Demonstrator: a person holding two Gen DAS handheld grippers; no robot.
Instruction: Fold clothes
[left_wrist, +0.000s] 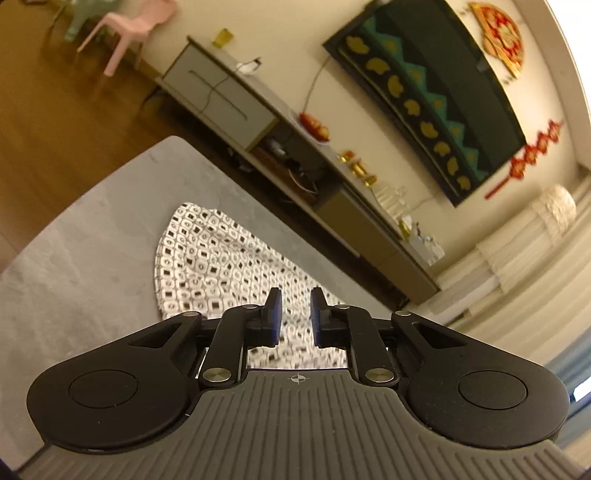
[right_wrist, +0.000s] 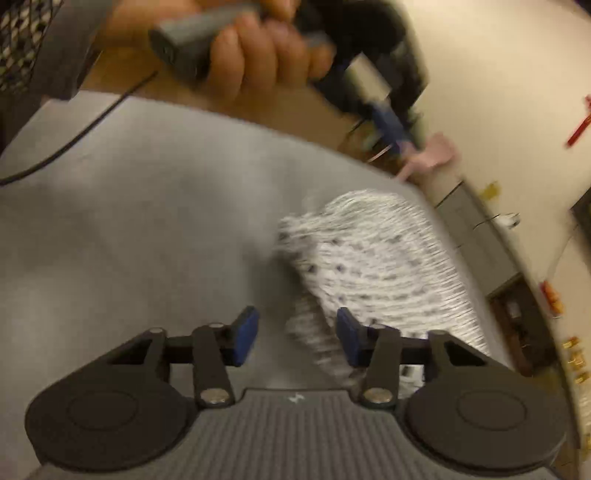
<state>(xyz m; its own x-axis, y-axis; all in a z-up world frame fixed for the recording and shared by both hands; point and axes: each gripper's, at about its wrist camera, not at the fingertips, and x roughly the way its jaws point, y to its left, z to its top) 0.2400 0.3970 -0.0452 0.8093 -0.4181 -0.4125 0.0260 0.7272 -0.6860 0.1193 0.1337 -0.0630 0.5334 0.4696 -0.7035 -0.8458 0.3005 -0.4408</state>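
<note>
A white garment with small black squares (left_wrist: 214, 258) lies folded on the grey table (left_wrist: 85, 258). My left gripper (left_wrist: 296, 314) hovers over its near end with a narrow gap between the blue pads and nothing in it. The right wrist view is blurred. There the garment (right_wrist: 373, 258) lies near the table's far right corner. My right gripper (right_wrist: 297, 336) is open just above the table (right_wrist: 147, 221), its right pad over the garment's near edge, gripping nothing. A hand (right_wrist: 258, 62) holds the left gripper (right_wrist: 391, 125) aloft at the top of that view, with no cloth hanging from it.
A long low cabinet (left_wrist: 229, 107) with small items on top runs along the wall beyond the table. A pink chair (left_wrist: 129, 26) stands on the wooden floor. A dark screen (left_wrist: 436, 92) hangs on the wall. A black cable (right_wrist: 85, 129) crosses the table's far left part.
</note>
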